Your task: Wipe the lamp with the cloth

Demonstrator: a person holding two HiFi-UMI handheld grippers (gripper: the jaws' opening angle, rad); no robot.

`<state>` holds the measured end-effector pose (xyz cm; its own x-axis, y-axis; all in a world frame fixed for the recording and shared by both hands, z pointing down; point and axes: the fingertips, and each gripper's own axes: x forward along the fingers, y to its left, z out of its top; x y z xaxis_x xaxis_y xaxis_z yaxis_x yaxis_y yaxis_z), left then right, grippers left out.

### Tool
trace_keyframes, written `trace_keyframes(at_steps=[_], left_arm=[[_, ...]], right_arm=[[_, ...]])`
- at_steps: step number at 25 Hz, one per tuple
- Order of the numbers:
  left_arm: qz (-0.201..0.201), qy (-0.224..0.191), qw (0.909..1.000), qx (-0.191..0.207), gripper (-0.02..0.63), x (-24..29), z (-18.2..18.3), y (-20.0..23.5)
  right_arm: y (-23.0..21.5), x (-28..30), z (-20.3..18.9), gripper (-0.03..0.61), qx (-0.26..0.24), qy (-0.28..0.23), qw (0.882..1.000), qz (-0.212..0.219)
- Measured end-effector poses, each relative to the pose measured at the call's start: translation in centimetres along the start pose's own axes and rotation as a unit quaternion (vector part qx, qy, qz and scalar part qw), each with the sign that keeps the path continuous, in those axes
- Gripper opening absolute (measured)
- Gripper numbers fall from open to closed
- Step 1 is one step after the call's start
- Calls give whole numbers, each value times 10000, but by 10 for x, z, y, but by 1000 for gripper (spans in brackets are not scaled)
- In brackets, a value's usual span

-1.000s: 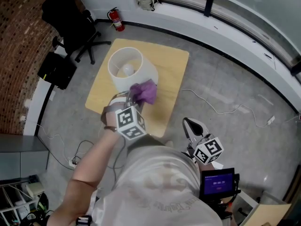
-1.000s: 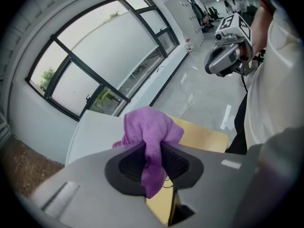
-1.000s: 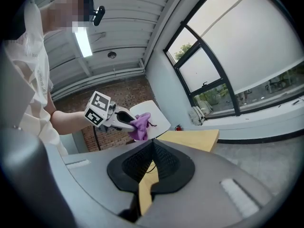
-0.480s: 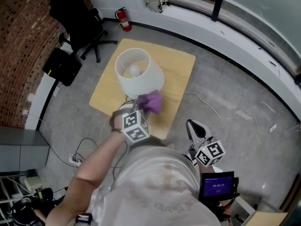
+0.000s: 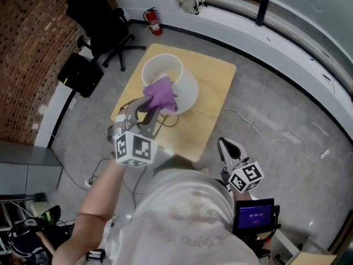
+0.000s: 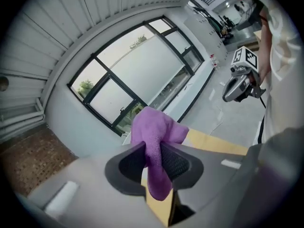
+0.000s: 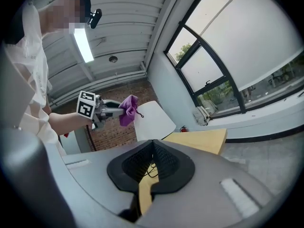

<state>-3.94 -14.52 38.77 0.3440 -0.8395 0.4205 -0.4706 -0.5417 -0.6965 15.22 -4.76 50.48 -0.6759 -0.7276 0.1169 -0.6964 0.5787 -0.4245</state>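
Left gripper [image 6: 153,161]: clamped on the cloth [image 5: 160,94], purple bunch poking past the tips.
Cloth: up at the lamp [image 5: 187,86] shade's near rim.
Right gripper [image 7: 153,159]: closed, empty, well apart.

The left gripper [image 5: 150,109] is held out ahead on an outstretched bare left forearm [image 5: 102,197], tilted slightly downward, with its jaws clamped on the purple cloth [image 5: 160,94], while the right gripper [image 5: 226,147] is kept low beside the torso, nearly level, with its jaws closed on nothing.
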Motion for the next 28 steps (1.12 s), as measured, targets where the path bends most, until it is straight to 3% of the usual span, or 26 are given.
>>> trace_keyframes(at_steps=[6,14,24,28], left_arm=[[-266,396,9989,0,86,18,-42,-25],[-760,621,9951,-64,86,42,-68,-76],[-1552,983,9828,-163,86,67,-94,-139],[-1569,993,9821,-310,86,67,-102,-117]], right_arm=[[-1,-12,4,15,-84,-4,9999,-98],[-4,-22,-2,15,-62,38,9998,-183],[-17,-38,-8,15,-7,-44,9992,-399],[-14,-15,0,15,-87,-113,9994,-310]])
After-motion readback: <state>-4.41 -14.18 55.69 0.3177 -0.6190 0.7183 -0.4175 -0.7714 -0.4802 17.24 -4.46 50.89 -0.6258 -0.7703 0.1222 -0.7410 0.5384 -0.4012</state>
